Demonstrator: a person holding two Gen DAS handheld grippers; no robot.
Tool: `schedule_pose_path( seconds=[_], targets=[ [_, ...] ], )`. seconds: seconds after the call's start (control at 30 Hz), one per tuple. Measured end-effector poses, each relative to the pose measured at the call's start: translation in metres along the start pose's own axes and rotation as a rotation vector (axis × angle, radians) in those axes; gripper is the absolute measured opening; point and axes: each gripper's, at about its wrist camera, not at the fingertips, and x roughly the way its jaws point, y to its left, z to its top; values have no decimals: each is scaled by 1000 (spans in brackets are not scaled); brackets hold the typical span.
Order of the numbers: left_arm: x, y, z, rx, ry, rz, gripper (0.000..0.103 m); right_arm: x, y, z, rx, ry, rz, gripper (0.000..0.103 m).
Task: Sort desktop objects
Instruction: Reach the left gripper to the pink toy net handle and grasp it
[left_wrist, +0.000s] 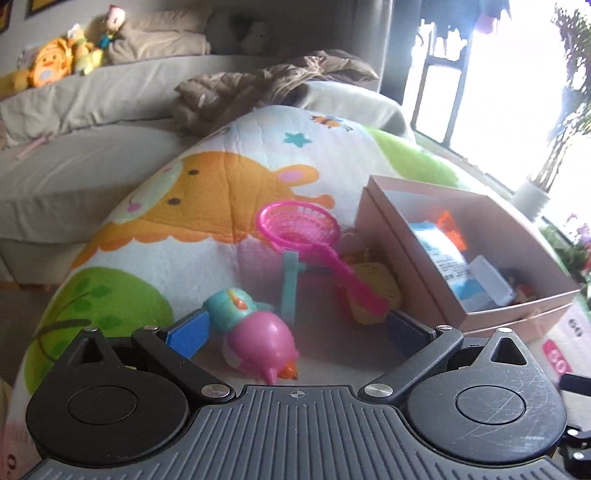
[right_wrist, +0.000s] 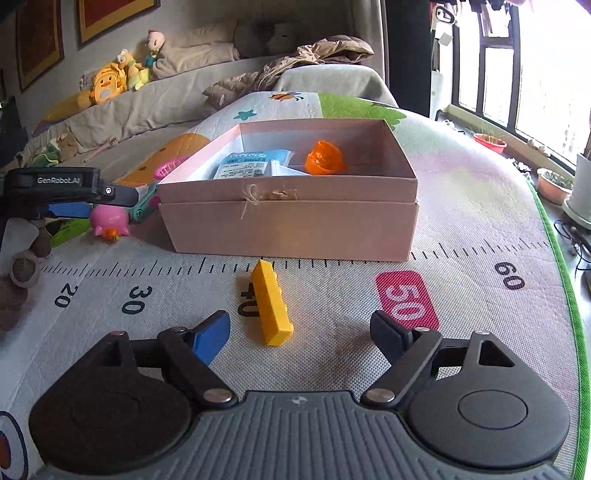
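Pale pink box (right_wrist: 291, 218); orange toy (right_wrist: 324, 157) and blue-white packet (right_wrist: 245, 166) inside. Yellow block (right_wrist: 271, 308) on grey mat (right_wrist: 461, 229) with black ruler marks, pink "50" patch, green edge. Pink net (left_wrist: 303, 229), pink-teal bird toy (left_wrist: 255, 332), teal clip (left_wrist: 290, 288).

A beige sofa (right_wrist: 147, 99) faces bright windows (right_wrist: 532, 74) across the room.
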Motion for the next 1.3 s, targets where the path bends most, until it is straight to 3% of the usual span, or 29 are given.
schedule_pose_path(
  seconds=[0.13, 0.27, 0.37, 0.43, 0.67, 0.73, 0.87, 1.0, 1.17, 1.23, 1.3],
  targets=[
    [13, 0, 10, -45, 18, 37, 101, 1, 1, 0, -1, 0, 2, 86],
    [24, 1, 35, -78, 15, 52, 89, 0, 1, -1, 2, 0, 3, 87],
    [38, -2, 56, -110, 1, 57, 99, 0, 2, -1, -2, 3, 5, 89],
    [53, -8, 68, -111, 7, 67, 100, 0, 2, -1, -2, 5, 6, 91],
    [121, -15, 90, -134, 136, 141, 99, 0, 1, -1, 10, 13, 15, 98],
    [128, -12, 90, -156, 146, 117, 98, 1, 0, -1, 14, 13, 20, 99],
    [125, -11, 88, -155, 142, 65, 86, 2, -2, -1, 21, 16, 37, 102],
    [115, -8, 81, -126, 125, 42, 84, 2, -2, 0, 22, 17, 41, 103],
    [105, -2, 58, -27, 140, 59, 68, 2, -3, 0, 30, 14, 41, 103],
    [95, -1, 51, 18, 129, 76, 55, 2, -2, 0, 30, 13, 41, 103],
    [84, 1, 46, 29, 126, 79, 24, 2, -3, 0, 34, 12, 41, 103]
  ],
)
